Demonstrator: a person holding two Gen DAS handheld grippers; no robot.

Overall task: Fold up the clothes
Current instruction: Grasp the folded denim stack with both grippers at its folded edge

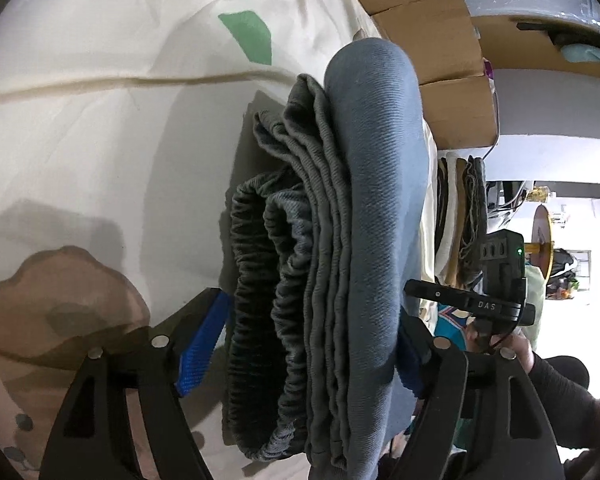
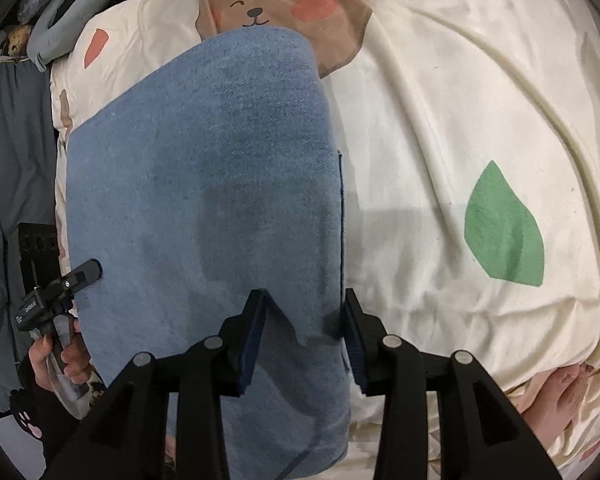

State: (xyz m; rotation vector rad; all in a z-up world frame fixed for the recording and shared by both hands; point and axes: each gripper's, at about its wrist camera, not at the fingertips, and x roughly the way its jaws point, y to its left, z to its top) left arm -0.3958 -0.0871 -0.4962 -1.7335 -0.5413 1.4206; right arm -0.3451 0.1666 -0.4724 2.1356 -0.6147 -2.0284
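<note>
A folded pair of blue denim pants with an elastic waistband is held edge-on in the left wrist view. My left gripper is shut on the whole folded stack, one blue pad on each side. In the right wrist view the folded pants show their flat blue face above the cream bedsheet. My right gripper is shut on the pants' right edge, its left finger pressing into the cloth. The left gripper and the hand holding it show at the lower left of that view.
Cardboard boxes stand beyond the bed edge. More folded clothes are stacked past the pants. The sheet carries a bear print and a green leaf print. Grey cloth hangs at the left. A bare foot rests at the lower right.
</note>
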